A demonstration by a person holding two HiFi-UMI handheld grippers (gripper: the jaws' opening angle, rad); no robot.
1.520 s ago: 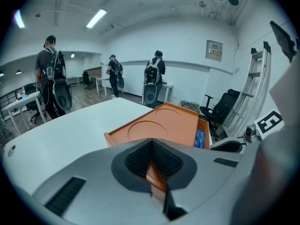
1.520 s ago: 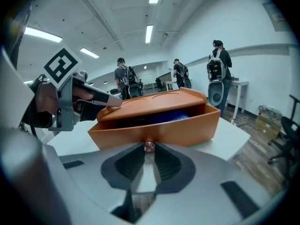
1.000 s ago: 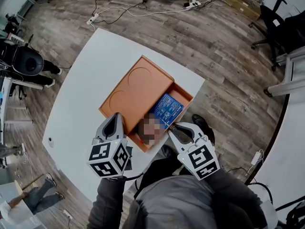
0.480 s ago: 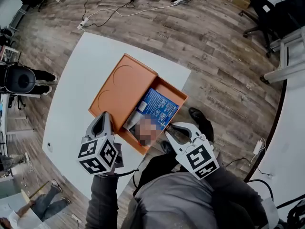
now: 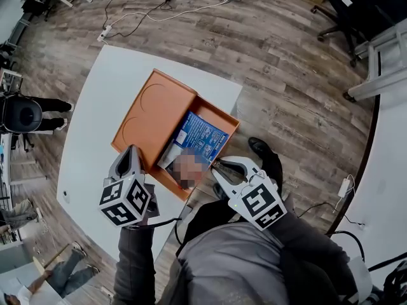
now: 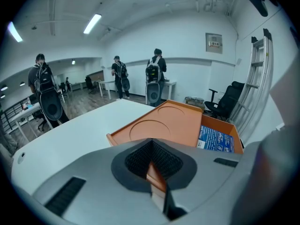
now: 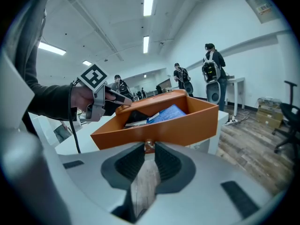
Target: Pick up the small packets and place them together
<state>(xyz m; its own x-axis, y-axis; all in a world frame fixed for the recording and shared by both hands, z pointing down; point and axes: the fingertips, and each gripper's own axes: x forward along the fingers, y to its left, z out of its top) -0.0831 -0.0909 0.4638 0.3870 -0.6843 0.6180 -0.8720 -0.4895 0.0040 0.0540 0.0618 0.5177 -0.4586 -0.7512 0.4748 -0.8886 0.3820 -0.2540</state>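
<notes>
An orange box (image 5: 220, 115) stands on the white table (image 5: 102, 94), its lid (image 5: 156, 110) lying over the left half. A blue packet (image 5: 202, 134) lies in the uncovered part, a pale packet (image 5: 168, 155) and a dark one (image 7: 133, 116) beside it. My left gripper (image 5: 130, 155) rests at the lid's near-left edge, its tips (image 6: 151, 143) together and nothing held. My right gripper (image 5: 219, 166) sits just outside the box's near-right wall (image 7: 187, 118). Its jaws (image 7: 149, 145) stand a narrow slit apart with nothing between them.
The box's near corner reaches the table's edge, with wood floor (image 5: 286, 75) beyond. Cables (image 5: 165, 8) run across the far floor. Office chairs (image 5: 356, 11) stand at the right. Several people (image 6: 42, 93) stand in the room beyond the table.
The head view has drifted, so the box and table sit further left and up in the picture. Both grippers keep their places beside the box. Nothing was taken hold of or let go.
</notes>
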